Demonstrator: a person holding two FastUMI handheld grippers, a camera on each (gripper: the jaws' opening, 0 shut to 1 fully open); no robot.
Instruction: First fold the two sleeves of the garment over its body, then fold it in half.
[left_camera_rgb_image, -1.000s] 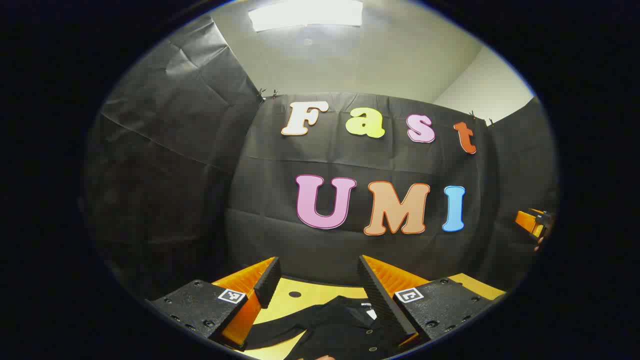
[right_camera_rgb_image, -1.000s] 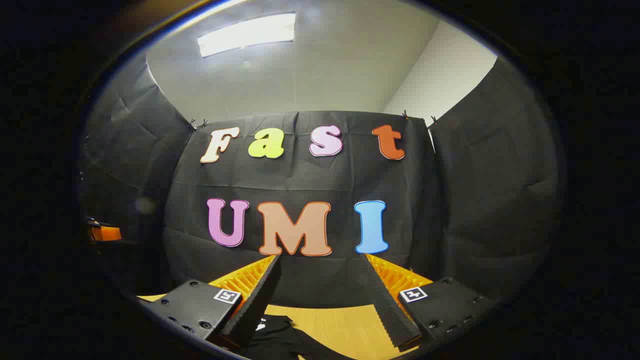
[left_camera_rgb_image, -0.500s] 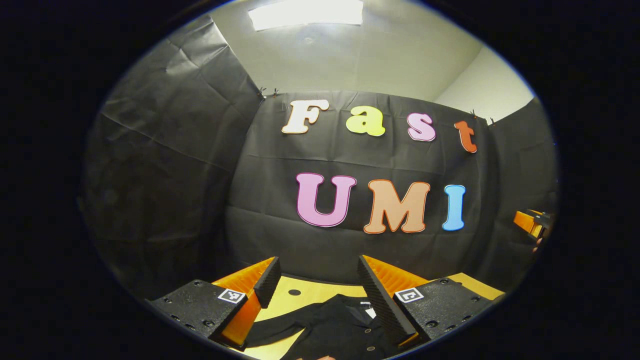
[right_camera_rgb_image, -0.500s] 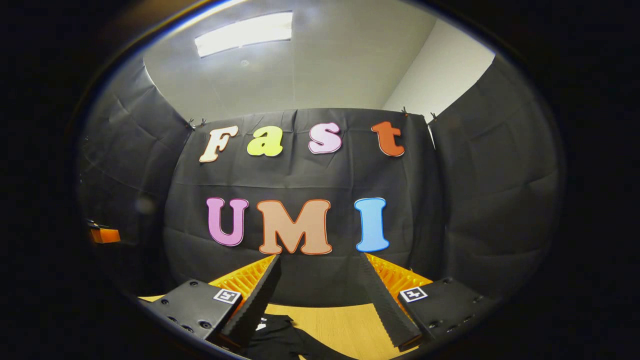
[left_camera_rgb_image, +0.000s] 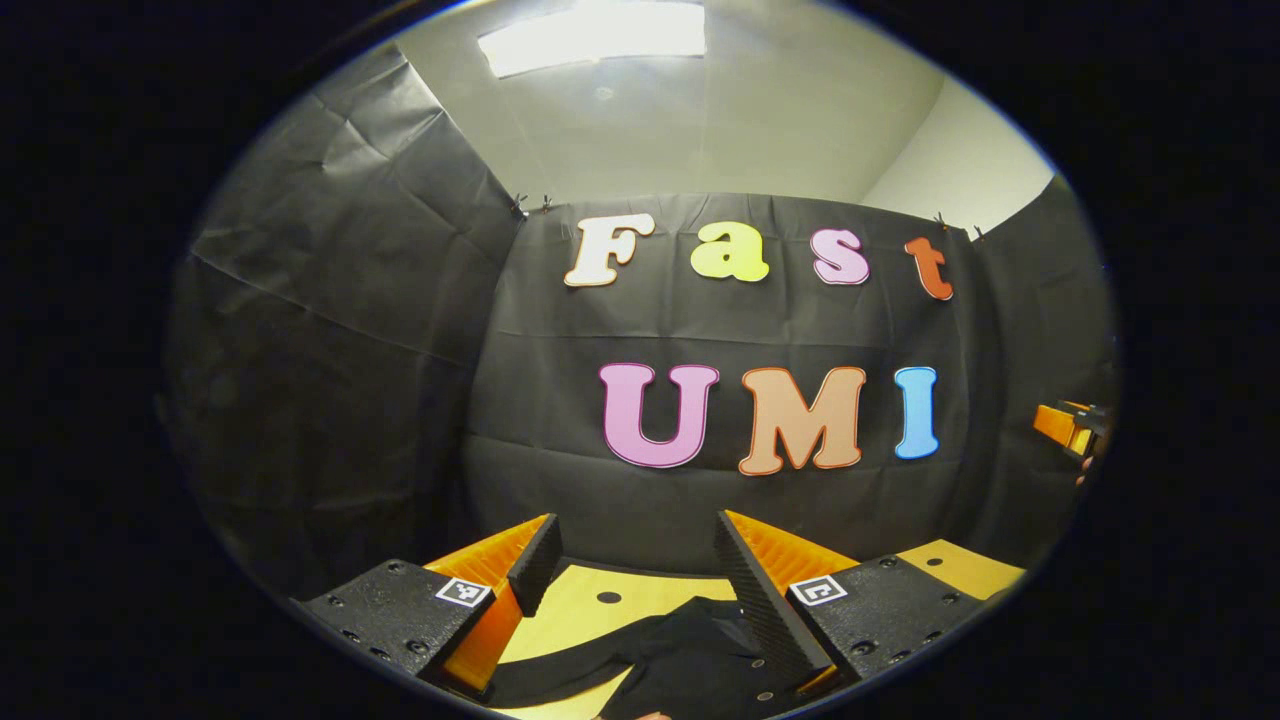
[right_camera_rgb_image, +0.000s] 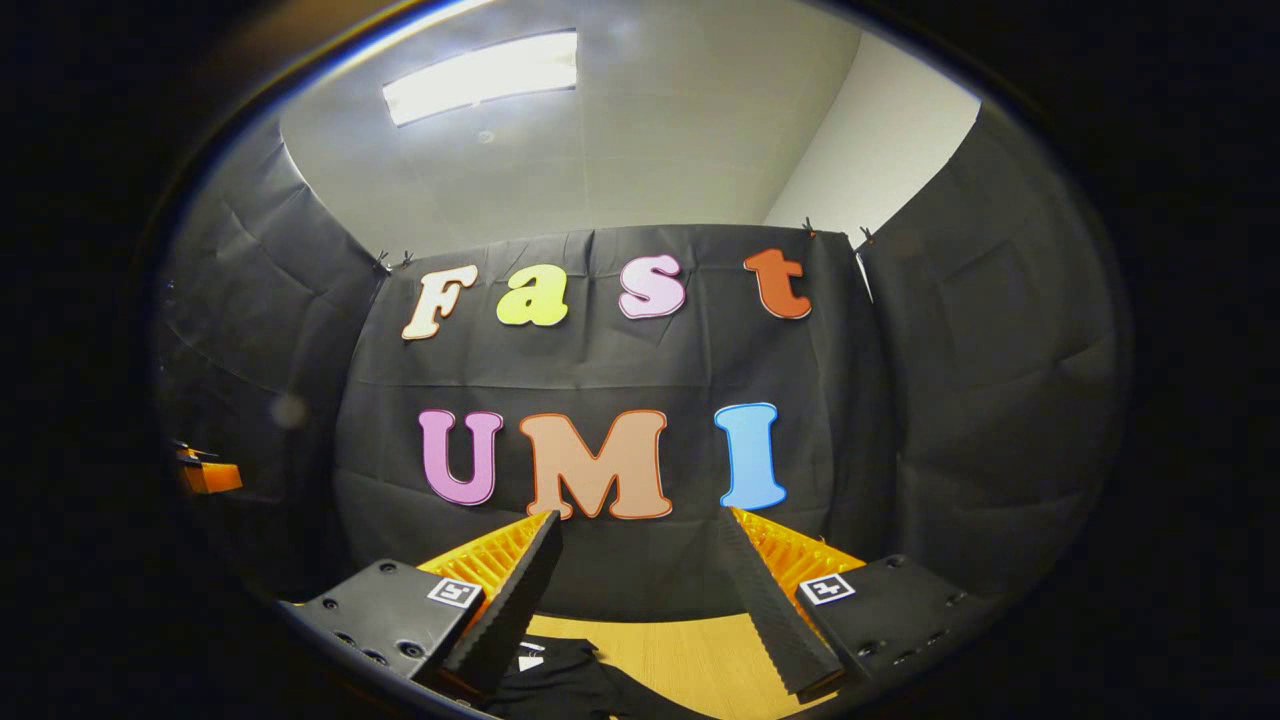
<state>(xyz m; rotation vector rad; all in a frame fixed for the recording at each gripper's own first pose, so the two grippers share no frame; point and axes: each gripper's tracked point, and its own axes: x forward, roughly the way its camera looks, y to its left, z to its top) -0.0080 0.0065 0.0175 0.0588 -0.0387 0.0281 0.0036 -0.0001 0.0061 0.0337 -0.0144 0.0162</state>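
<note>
- the left gripper (left_camera_rgb_image: 632, 560) is held above the table (left_camera_rgb_image: 575, 615) with its fingers spread wide and nothing between them; it faces the booth's black cloth wall (left_camera_rgb_image: 720, 330).
- under and between those fingers, in the left gripper view, lies the black garment (left_camera_rgb_image: 690, 660). it rests flat on the wooden table, near the table's near edge.
- one of its sleeves (left_camera_rgb_image: 560, 672) stretches out to the left across the wood, lying flat rather than folded over the body.
- small buttons (left_camera_rgb_image: 758, 694) show on the front of the garment, close by the gripper's right finger.
- a small dark round hole (left_camera_rgb_image: 608, 597) sits in the table top beyond the garment, toward the far edge.
- the right gripper (right_camera_rgb_image: 640, 570) is also spread wide and holds nothing, raised above the same table (right_camera_rgb_image: 680, 655).
- in the right gripper view the garment (right_camera_rgb_image: 565, 685) lies at the lower left, partly behind that gripper's left finger; a small white tag (right_camera_rgb_image: 530, 661) shows on it.
- at the far right of the left gripper view part of the other gripper shows; whether a hand is on it is too small to tell.
- a ceiling light panel (left_camera_rgb_image: 595, 30) glows overhead.
</note>
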